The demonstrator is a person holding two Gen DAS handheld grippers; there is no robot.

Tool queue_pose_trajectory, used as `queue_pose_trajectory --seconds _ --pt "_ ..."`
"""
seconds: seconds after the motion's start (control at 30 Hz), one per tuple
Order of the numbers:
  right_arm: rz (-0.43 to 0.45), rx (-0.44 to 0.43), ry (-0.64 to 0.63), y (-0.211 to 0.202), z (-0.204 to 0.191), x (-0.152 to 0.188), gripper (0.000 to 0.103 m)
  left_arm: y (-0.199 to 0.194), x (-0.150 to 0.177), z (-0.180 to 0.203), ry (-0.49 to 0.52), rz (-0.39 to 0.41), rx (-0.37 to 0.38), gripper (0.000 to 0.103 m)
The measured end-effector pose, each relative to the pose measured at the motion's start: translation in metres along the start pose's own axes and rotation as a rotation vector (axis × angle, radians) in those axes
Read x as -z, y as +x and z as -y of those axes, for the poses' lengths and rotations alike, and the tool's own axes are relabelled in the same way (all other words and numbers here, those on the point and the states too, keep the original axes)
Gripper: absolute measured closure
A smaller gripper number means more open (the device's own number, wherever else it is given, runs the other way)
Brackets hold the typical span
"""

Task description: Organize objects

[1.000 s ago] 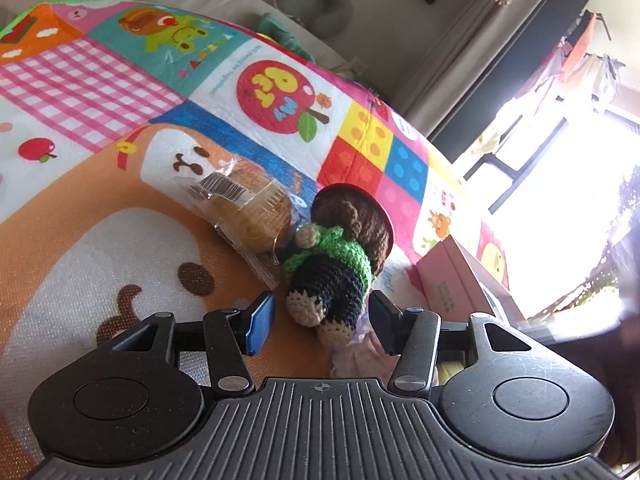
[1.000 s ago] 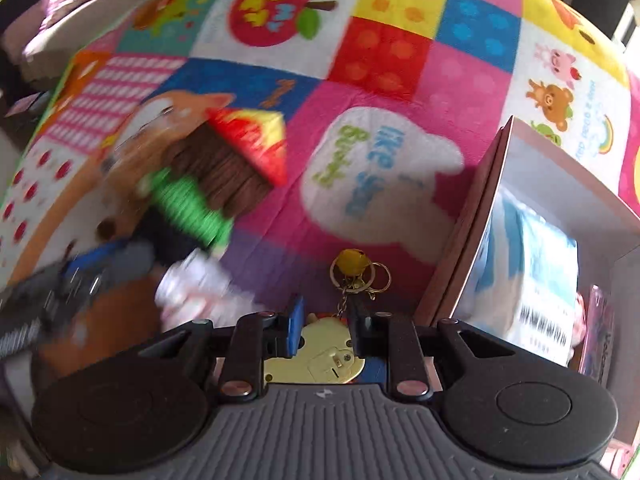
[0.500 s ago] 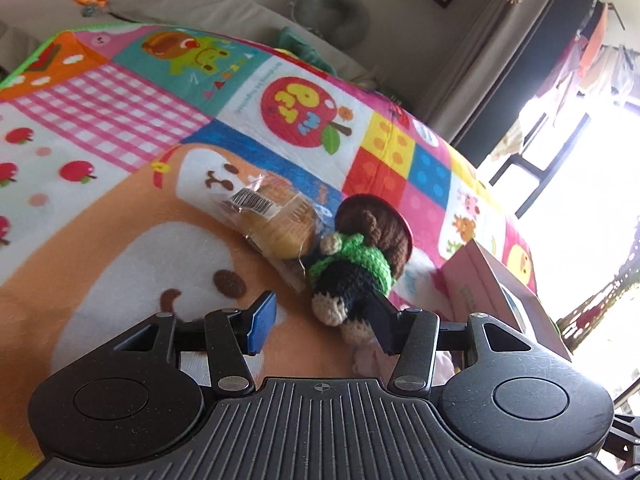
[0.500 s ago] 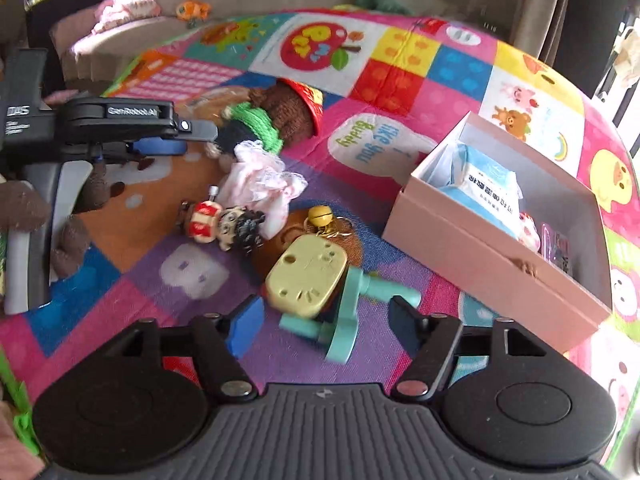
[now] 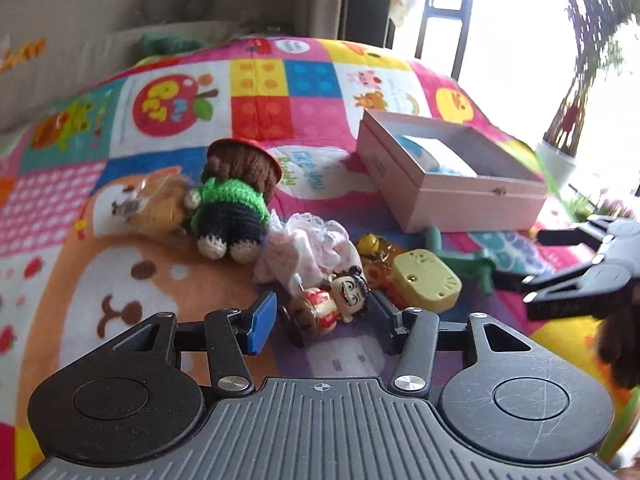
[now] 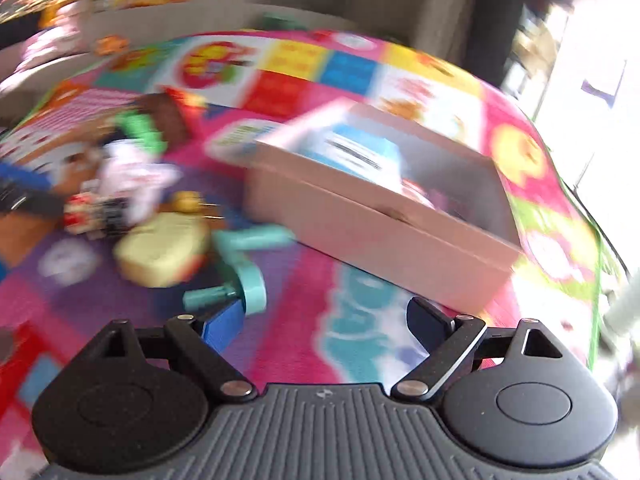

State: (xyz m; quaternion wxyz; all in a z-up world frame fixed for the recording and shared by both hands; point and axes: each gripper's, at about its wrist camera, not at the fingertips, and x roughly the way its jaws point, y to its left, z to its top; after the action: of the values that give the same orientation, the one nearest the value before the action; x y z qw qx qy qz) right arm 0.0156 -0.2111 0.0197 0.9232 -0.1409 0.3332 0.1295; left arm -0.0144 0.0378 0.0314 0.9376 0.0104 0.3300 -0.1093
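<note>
Since a second ago, left gripper (image 5: 320, 316) swung from knitted doll (image 5: 234, 200) to little figurine (image 5: 332, 304), fingers half-open, empty; right gripper (image 6: 326, 326) has just been opening, empty. Beside pink box (image 5: 460, 196), clutter risks snagging.

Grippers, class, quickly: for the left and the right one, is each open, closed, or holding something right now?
Left gripper: open, holding nothing; the little figurine lies between its fingers, unpinched.
Right gripper: open and empty; its jaws have just been opening.
</note>
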Motion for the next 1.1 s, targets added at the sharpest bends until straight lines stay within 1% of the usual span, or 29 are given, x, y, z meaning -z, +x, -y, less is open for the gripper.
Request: queue_pose_trajectory --seconds 0.03,0.07,0.1,0.13,0.17,0.23,0.27,0.3,0.4,0.53,0.6,0.7,0.77,0.8,0.83,0.9,1.0,1.07,1.1 --pt "-0.010 -0.007 0.041 0.002 0.009 0.002 0.013 0.005 -0.001 0.003 0.029 -0.005 -0.020 0.048" --pt "-0.020 -0.020 0.073 0.003 0.017 0.004 0.011 0.010 -0.002 0.006 0.054 -0.021 -0.033 0.048" --pt "-0.032 -0.040 0.103 0.004 0.024 0.007 0.006 0.016 -0.004 0.007 0.071 -0.043 -0.038 0.048" --pt "-0.041 -0.060 0.129 0.004 0.030 0.010 0.003 0.021 -0.005 0.007 0.076 -0.061 -0.032 0.048" --pt "-0.047 -0.074 0.149 0.004 0.034 0.013 0.001 0.025 -0.006 0.009 0.081 -0.082 -0.018 0.048" --pt "-0.068 -0.100 0.182 0.005 0.041 0.019 0.000 0.031 -0.007 0.015 0.102 -0.136 0.039 0.048" --pt "-0.081 -0.115 0.203 0.006 0.043 0.022 0.000 0.032 -0.007 0.018 0.108 -0.149 0.066 0.048" --pt "-0.068 -0.117 0.210 0.005 0.043 0.024 0.000 0.032 -0.005 0.023 0.117 -0.157 0.079 0.049" --pt "-0.068 -0.107 0.207 0.006 0.042 0.026 0.000 0.035 -0.006 0.030 0.133 -0.158 0.049 0.049" --pt "-0.070 -0.070 0.200 0.007 0.033 0.026 0.000 0.038 -0.013 0.028 0.084 -0.139 0.050 0.051" --pt "-0.076 -0.067 0.205 0.008 0.033 0.024 0.000 0.040 -0.015 0.029 0.080 -0.130 0.044 0.052" --pt "-0.068 -0.058 0.200 0.007 0.031 0.025 0.000 0.046 -0.018 0.029 0.070 -0.117 0.040 0.060" --pt "-0.065 -0.058 0.200 0.007 0.031 0.025 0.000 0.052 -0.019 0.028 0.046 -0.111 0.039 0.064" --pt "-0.064 -0.057 0.200 0.007 0.030 0.025 0.000 0.054 -0.020 0.026 0.031 -0.108 0.044 0.069" --pt "-0.063 -0.055 0.200 0.007 0.030 0.025 0.000 0.056 -0.020 0.025 0.010 -0.108 0.054 0.070" --pt "-0.062 -0.056 0.200 0.007 0.030 0.024 0.000 0.053 -0.018 0.023 -0.009 -0.101 0.068 0.070" --pt "-0.064 -0.061 0.196 0.007 0.030 0.023 0.000 0.038 -0.009 0.023 0.022 -0.116 0.082 0.070" --pt "-0.062 -0.086 0.177 0.005 0.026 0.020 0.000 0.026 0.000 0.022 0.046 -0.133 0.079 0.071" --pt "-0.048 -0.107 0.163 0.002 0.022 0.018 0.000 0.020 0.005 0.020 0.052 -0.146 0.080 0.071"
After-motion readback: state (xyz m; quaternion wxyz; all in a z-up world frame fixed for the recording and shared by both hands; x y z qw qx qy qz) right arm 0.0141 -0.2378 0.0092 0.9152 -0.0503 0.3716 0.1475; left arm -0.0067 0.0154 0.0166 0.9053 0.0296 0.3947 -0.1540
